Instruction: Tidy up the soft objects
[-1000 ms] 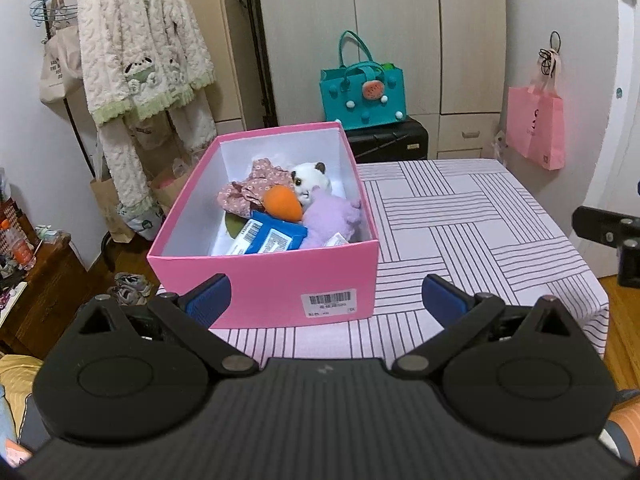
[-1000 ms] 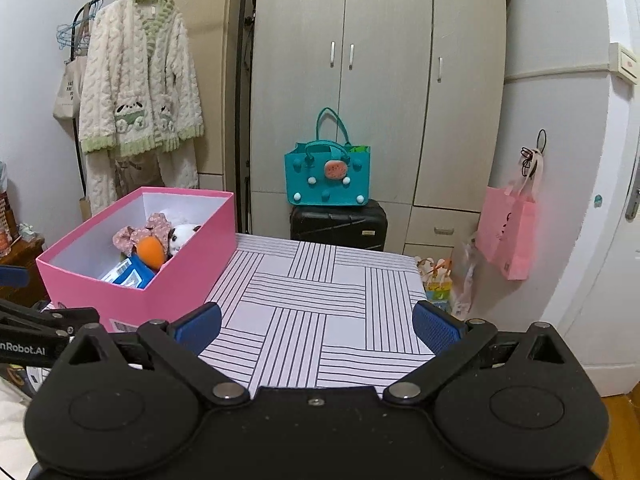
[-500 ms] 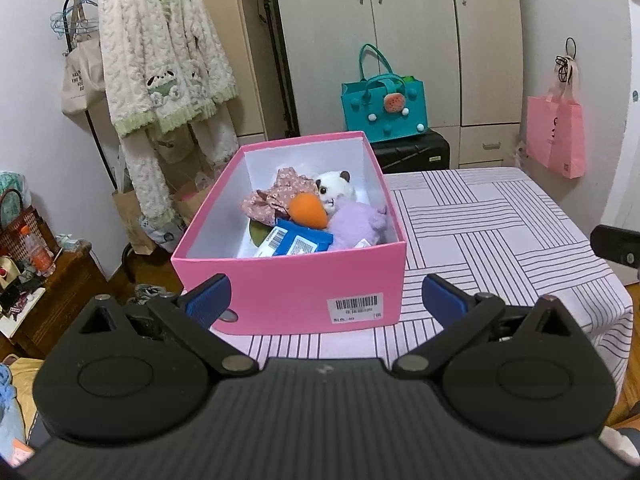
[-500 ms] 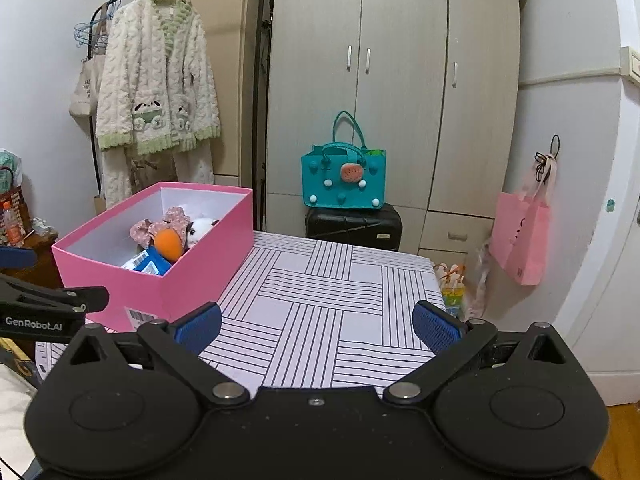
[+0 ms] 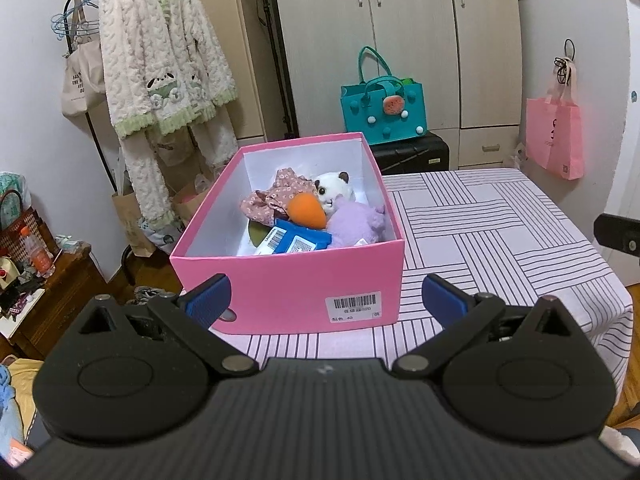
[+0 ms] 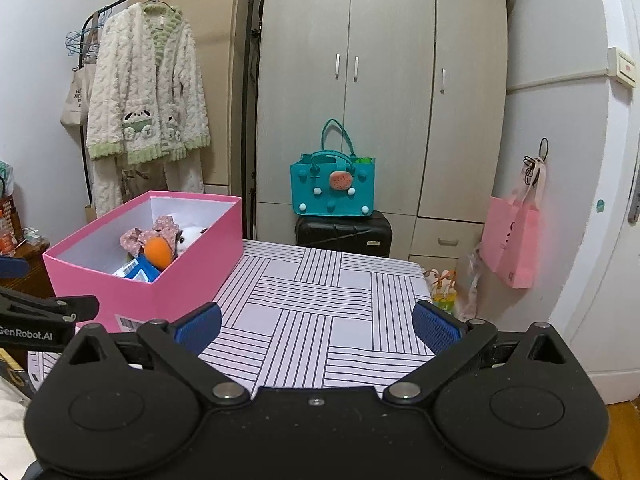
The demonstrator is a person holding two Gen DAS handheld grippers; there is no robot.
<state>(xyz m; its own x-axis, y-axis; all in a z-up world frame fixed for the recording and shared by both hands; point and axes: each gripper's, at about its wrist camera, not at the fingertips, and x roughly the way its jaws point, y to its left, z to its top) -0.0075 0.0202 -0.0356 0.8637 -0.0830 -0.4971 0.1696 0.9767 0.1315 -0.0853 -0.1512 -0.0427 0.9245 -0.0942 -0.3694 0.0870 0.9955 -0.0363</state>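
Observation:
A pink box (image 5: 288, 280) stands on the left part of the striped table (image 5: 500, 232). In it lie a floral cloth (image 5: 272, 200), a white panda plush (image 5: 334, 190), an orange soft toy (image 5: 307, 211), a purple plush (image 5: 356, 224) and a blue packet (image 5: 296, 242). My left gripper (image 5: 326, 300) is open and empty, just in front of the box's near wall. My right gripper (image 6: 316, 326) is open and empty over the table's near edge, to the right of the box (image 6: 160, 296). The same toys show in the right wrist view, with the orange toy (image 6: 159, 252) uppermost.
A teal bag (image 6: 334, 190) sits on a black suitcase (image 6: 342, 234) behind the table. A pink bag (image 6: 510, 240) hangs on the right wall. A fluffy robe (image 5: 160, 68) hangs on a rack at left. A wooden side table (image 5: 40, 288) with clutter stands at far left.
Both grippers have drawn back and risen a little, so the box and table look farther and lower. Both stay open and empty. The box's contents have not moved.

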